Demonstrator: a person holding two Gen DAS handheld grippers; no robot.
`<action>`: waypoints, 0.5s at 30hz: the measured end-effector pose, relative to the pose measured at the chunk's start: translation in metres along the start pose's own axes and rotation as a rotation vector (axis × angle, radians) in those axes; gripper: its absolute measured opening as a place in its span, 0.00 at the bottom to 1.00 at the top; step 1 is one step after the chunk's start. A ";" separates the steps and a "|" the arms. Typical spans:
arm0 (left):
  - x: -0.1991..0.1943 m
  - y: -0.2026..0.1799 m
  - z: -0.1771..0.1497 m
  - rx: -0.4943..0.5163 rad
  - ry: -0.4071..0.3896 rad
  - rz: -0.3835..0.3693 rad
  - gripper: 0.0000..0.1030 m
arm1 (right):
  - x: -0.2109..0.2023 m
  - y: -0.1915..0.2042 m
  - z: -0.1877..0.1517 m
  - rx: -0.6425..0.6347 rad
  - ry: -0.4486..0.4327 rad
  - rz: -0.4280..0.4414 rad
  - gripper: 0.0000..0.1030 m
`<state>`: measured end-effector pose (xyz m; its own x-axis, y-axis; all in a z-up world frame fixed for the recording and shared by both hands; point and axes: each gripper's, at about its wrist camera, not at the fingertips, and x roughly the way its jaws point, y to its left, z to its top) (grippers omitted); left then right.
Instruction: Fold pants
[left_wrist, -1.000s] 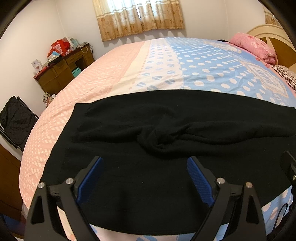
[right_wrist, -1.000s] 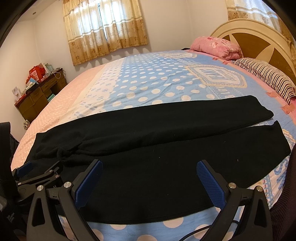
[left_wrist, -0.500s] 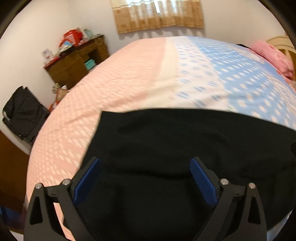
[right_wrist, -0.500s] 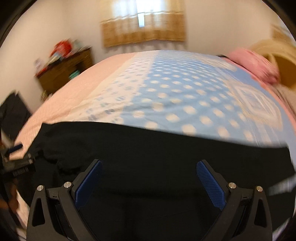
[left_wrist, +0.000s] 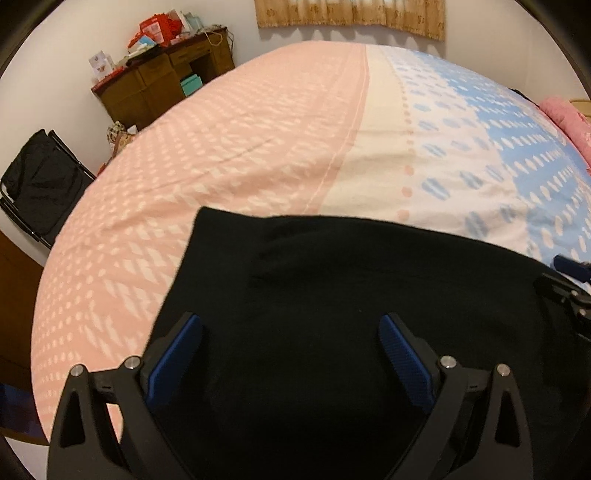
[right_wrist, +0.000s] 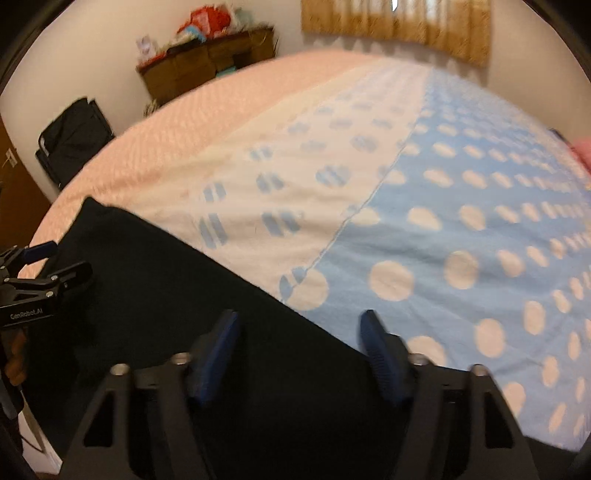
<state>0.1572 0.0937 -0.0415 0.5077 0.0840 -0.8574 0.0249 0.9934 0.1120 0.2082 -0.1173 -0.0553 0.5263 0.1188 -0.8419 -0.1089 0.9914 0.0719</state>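
Pants (left_wrist: 332, 295) of soft black knit fabric lie spread along the near edge of the bed (left_wrist: 258, 147), which wears a quilt of pink, cream and blue dotted panels. Their squared end sits toward the bed's left near corner, on the pink part. I judge the cloth light, limp and apt to bunch or drag, so it wants pinching at a hem or outer edge and lifting at two spots together. The left gripper (left_wrist: 290, 334) hangs over the dark fabric with its blue-padded jaws spread wide, grasping nothing. The right gripper (right_wrist: 299, 332) is closing its jaws over the pants' far edge; whether the pads already pinch cloth I cannot tell through the blur. Nothing lies on the quilt in the way. A brown wooden desk (left_wrist: 159, 85) piled with red clutter and a black folding chair (left_wrist: 37, 184) stand well apart by the wall.
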 end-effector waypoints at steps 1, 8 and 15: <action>0.004 0.000 -0.001 0.001 0.005 0.002 0.96 | 0.006 0.001 0.000 -0.013 0.023 0.016 0.54; 0.003 0.002 0.001 -0.003 -0.001 -0.004 0.97 | 0.000 0.014 -0.004 -0.088 0.028 0.042 0.06; -0.032 0.035 -0.019 -0.038 -0.059 -0.049 0.97 | -0.063 0.051 -0.021 -0.167 -0.137 -0.016 0.05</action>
<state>0.1251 0.1274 -0.0198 0.5569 0.0314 -0.8300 0.0192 0.9985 0.0506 0.1514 -0.0754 -0.0099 0.6373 0.1210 -0.7611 -0.2324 0.9718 -0.0401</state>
